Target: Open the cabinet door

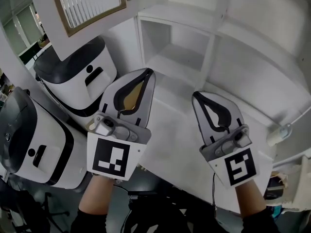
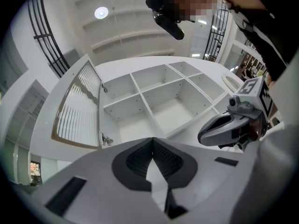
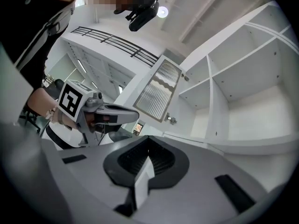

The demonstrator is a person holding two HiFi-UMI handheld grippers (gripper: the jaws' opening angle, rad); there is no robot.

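Door, upper left: slatted panel, wood-toned frame, open. Cabinet: white square compartments. Left gripper, right gripper: jaws closed, empty.

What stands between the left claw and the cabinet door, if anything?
Nothing visible does. In the left gripper view only open air lies between the left claw, shut and empty, and the cabinet door, which already stands swung open at the left of the compartments.

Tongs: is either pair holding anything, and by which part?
Nothing is held: the left tongs and right tongs are shut, empty, away from the open door.
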